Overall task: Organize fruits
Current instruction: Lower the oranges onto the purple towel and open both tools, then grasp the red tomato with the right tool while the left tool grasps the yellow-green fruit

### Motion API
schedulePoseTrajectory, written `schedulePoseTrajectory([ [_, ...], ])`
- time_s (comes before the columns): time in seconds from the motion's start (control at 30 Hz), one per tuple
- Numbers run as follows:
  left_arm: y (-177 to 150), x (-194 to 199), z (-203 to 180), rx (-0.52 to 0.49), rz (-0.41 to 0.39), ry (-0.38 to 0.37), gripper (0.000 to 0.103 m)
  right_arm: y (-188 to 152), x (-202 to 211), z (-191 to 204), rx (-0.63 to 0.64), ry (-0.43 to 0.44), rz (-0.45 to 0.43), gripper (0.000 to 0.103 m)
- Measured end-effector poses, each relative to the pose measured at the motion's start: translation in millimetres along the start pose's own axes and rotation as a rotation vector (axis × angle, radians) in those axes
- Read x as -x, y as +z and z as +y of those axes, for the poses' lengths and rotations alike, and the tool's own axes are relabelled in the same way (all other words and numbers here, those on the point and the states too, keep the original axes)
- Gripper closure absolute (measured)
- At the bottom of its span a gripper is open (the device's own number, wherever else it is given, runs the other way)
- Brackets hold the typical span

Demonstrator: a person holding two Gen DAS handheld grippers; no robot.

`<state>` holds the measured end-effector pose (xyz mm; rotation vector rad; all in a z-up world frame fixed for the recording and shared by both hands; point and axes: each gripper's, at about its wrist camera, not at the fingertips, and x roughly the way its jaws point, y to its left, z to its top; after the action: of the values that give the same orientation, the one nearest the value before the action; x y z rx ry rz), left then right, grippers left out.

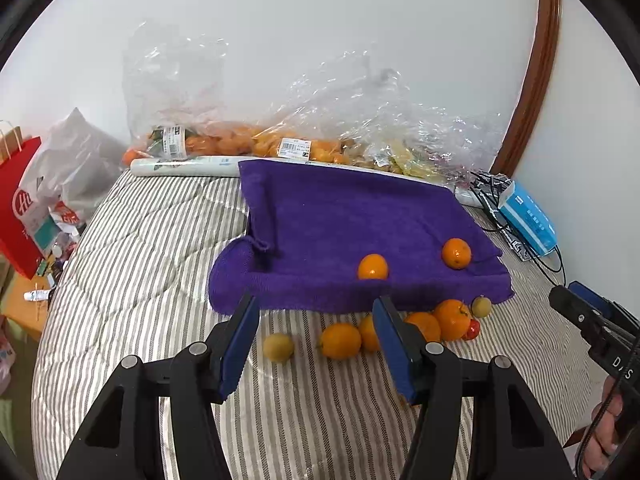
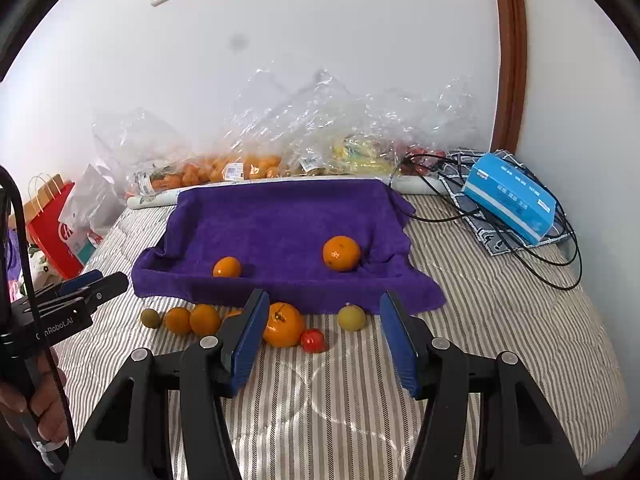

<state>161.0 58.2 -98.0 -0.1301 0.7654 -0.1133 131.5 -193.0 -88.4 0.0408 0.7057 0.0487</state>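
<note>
A purple towel (image 1: 352,220) (image 2: 280,224) lies on the striped bed with two oranges on it: a small one (image 1: 373,267) (image 2: 227,267) and a larger one (image 1: 456,253) (image 2: 341,253). In front of the towel lies a row of loose fruit: several oranges (image 1: 341,341) (image 2: 283,324), a yellow-green fruit (image 1: 278,346) (image 2: 351,317), another greenish one (image 1: 481,306) (image 2: 150,317) and a small red tomato (image 1: 472,330) (image 2: 312,340). My left gripper (image 1: 316,340) is open and empty above the row. My right gripper (image 2: 324,340) is open and empty above the tomato.
Clear plastic bags of oranges (image 1: 240,140) (image 2: 224,168) and other fruit lie along the wall behind the towel. A blue tissue box (image 1: 528,220) (image 2: 512,200) and black cables (image 2: 520,248) sit at the right. A red paper bag (image 1: 16,204) (image 2: 50,228) stands left of the bed.
</note>
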Motion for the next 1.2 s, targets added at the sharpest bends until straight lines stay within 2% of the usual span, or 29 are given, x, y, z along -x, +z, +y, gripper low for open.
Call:
schedulePoseTrajectory([
  [0.17, -6.6, -1.6, 2.1, 0.003, 0.029, 0.021, 0.046, -5.9, 0.8, -4.1, 0.020, -0.008, 0.014, 0.046],
  [0.3, -10.8, -1.7, 8.8, 0.021, 0.030, 0.008, 0.046, -14.6, -5.7, -5.6, 0.050, -0.013, 0.016, 0.046],
  [0.47, -18.0, -9.4, 17.7, 0.024, 0.057, 0.031, 0.046, -26.2, -24.3, -5.2, 0.048, 0.035, 0.051, 0.055],
  [0.57, -21.9, -15.8, 22.8, 0.028, 0.066, 0.039, 0.046, -32.9, -38.9, -2.8, 0.059, 0.035, 0.072, 0.058],
  [0.73, -26.2, -32.8, 29.9, 0.049, 0.102, 0.023, 0.046, -41.0, -61.8, -1.7, 0.068, 0.036, 0.117, 0.063],
  [1.0, -29.2, -49.3, 32.0, 0.043, 0.118, -0.011, 0.046, -47.4, -93.9, 0.3, 0.085, 0.072, 0.174, 0.065],
  [1.2, -31.3, -56.4, 32.9, 0.038, 0.129, -0.028, 0.046, -47.2, -107.2, 2.1, 0.097, 0.063, 0.183, 0.066],
])
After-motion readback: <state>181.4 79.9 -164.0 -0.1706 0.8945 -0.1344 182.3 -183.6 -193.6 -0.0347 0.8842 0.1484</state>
